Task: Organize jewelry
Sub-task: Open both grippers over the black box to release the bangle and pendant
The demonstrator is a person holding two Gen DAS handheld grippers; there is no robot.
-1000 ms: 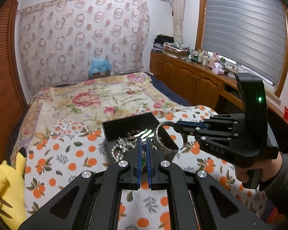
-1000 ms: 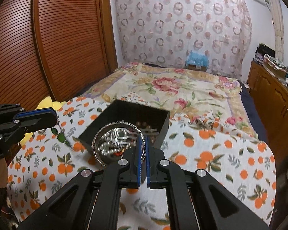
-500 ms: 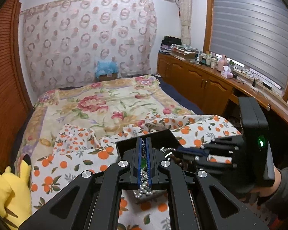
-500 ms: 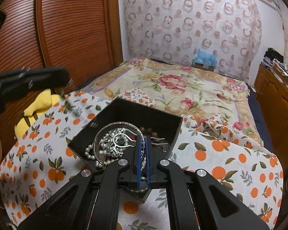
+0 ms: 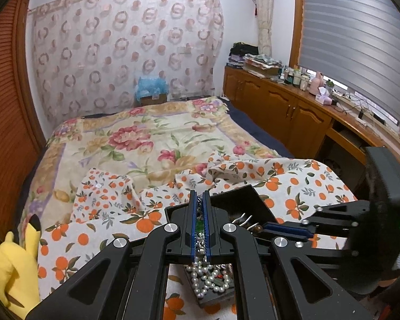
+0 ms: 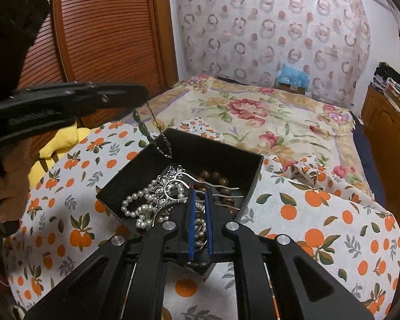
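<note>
Holding: left gripper [image 5: 199, 224] clenched on a green-beaded chain [image 6: 146, 130]
Chain: dangling over the black box's [image 6: 256, 176] far-left corner
Right gripper [image 6: 199, 214]: jaws just parting, low inside box

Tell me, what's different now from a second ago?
The right gripper lowered the silver bangle into the black box and its jaws have just been opening around it. The left gripper carried its green-beaded chain over the box. The box stayed put.
</note>
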